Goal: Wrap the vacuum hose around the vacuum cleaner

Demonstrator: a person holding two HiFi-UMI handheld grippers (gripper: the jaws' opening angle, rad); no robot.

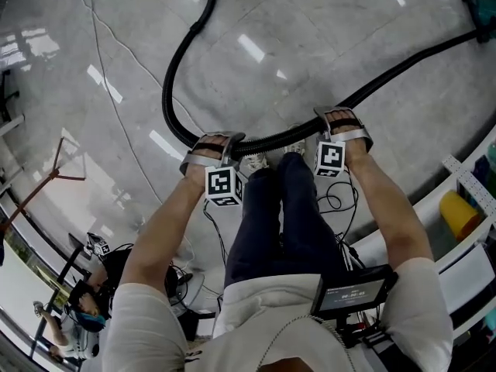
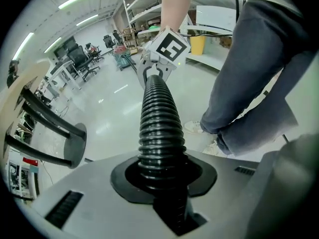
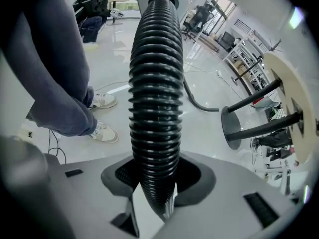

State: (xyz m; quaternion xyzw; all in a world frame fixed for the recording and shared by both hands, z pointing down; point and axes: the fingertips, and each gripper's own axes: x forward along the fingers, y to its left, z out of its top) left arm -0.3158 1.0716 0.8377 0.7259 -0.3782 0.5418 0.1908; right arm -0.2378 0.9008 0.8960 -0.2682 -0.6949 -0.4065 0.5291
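Head view: left claw [image 1: 229, 142] and right claw [image 1: 328, 121] each clamp the ribbed black vacuum hose [image 1: 279, 139], stretched between them.

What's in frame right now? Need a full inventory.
hose: 1, black ribbed, held up between both grippers, the rest looping over the floor
floor: 1, glossy grey
teal object: 1, top right corner, too cropped to identify
shelving: 1, white, right edge
yellow container: 1, on the shelving
wires: several, black, by the feet
stand: 1, reddish, left
second person: 1, lower left
screen unit: 1, black, at the waist
legs: 2, dark blue trousers
shoes: 2, white
left gripper: 1, grey, clamped on hose
right gripper: 1, grey, clamped on hose
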